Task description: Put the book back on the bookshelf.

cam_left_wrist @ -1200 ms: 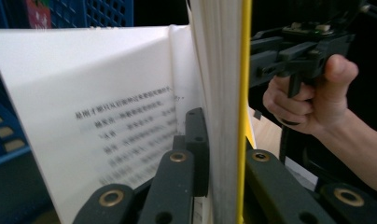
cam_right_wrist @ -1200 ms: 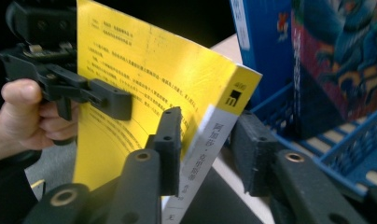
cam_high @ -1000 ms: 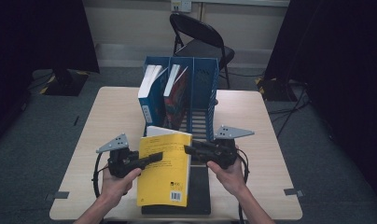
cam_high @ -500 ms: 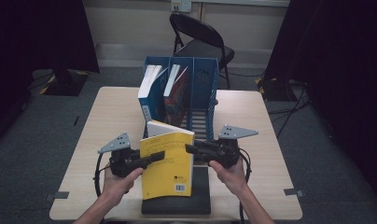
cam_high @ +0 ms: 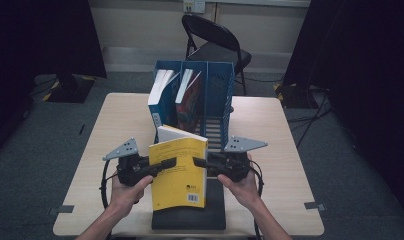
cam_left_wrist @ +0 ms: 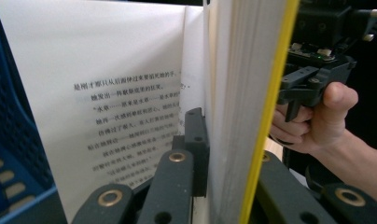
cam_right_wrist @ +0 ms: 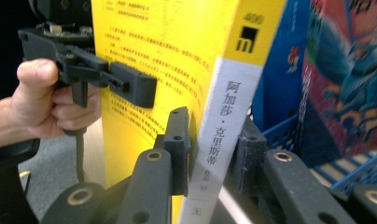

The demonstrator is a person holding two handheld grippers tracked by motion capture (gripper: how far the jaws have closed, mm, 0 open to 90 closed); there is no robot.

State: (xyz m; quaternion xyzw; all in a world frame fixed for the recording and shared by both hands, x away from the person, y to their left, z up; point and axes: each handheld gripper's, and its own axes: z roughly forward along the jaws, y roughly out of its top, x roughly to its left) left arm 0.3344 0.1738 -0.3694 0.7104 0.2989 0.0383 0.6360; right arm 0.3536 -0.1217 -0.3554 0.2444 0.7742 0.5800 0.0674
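Standing upright over the table (cam_high: 270, 125), the yellow book (cam_high: 179, 172) is clamped from both sides — left gripper (cam_high: 166, 164) on its page block, right gripper (cam_high: 200, 162) on its spine — just before the blue rack (cam_high: 220, 90); slotting it in remains

Right tongs (cam_right_wrist: 210, 149) clamp the yellow book's (cam_right_wrist: 177, 56) spine.

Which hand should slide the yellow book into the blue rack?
Probably the right: its tongs clamp the yellow book at the spine, nearest the blue rack's empty slot. The left tongs pinch only some pages.
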